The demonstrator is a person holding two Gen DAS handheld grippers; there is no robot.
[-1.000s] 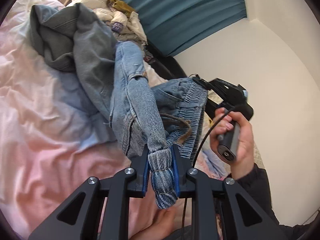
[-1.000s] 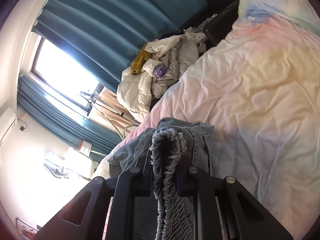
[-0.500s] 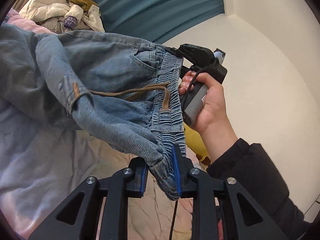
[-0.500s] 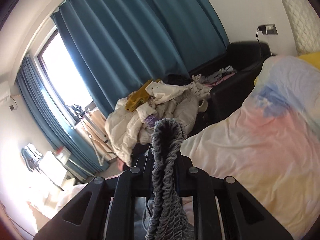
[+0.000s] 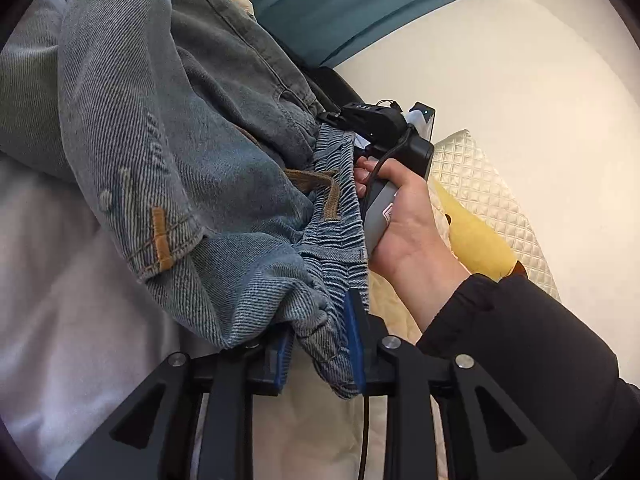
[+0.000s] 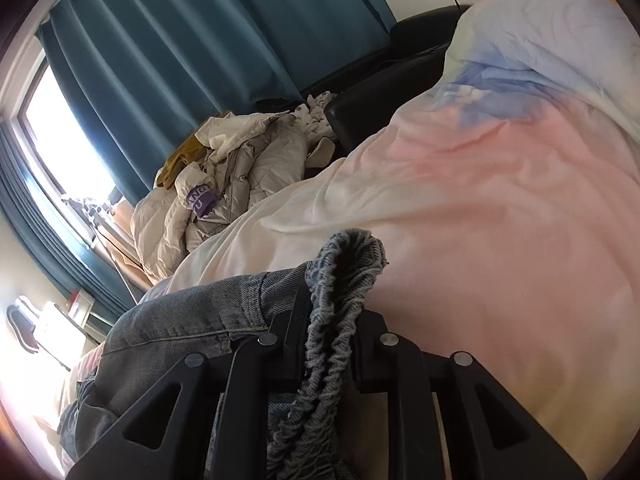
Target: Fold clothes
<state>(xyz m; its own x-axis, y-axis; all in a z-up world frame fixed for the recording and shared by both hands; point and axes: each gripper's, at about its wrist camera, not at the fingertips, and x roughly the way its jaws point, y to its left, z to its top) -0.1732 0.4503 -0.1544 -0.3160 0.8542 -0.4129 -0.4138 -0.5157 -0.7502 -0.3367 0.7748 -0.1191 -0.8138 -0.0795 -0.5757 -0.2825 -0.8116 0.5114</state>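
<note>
The jeans (image 5: 168, 128) have dropped from their half-second-ago spread, and now they bunch thick across the upper left of the left wrist view, the gathered waistband running from 12 down to 6 o'clock. In the right wrist view the camera has tipped down off the curtain, and the bed (image 6: 500, 208) fills the frame again.

Biggest first: the bed's quilt, pink, cream and pale blue, sweeps from 1 to 5 o'clock in the right view. The teal curtain (image 6: 192, 60) covers 10 to 12. The jeans hang over the quilt, stretched between both tools by the elastic waistband, legs trailing off toward 9 o'clock. At 10 o'clock on the far bed edge sits a heap of cream clothes (image 6: 240, 172) with a mustard piece on top.

The left gripper (image 5: 320, 344) has its blue-padded jaws clamped on one end of the waistband, denim bulging out between them. The right gripper (image 6: 332, 316) has its jaws closed on the other end, the ruched band poking up past the tips. A hand (image 5: 404, 216) in a black sleeve (image 5: 528, 344) grips that right tool's handle at 3 o'clock, with a quilted cream pillow (image 5: 496, 200) and a yellow cushion (image 5: 476, 240) just behind.
</note>
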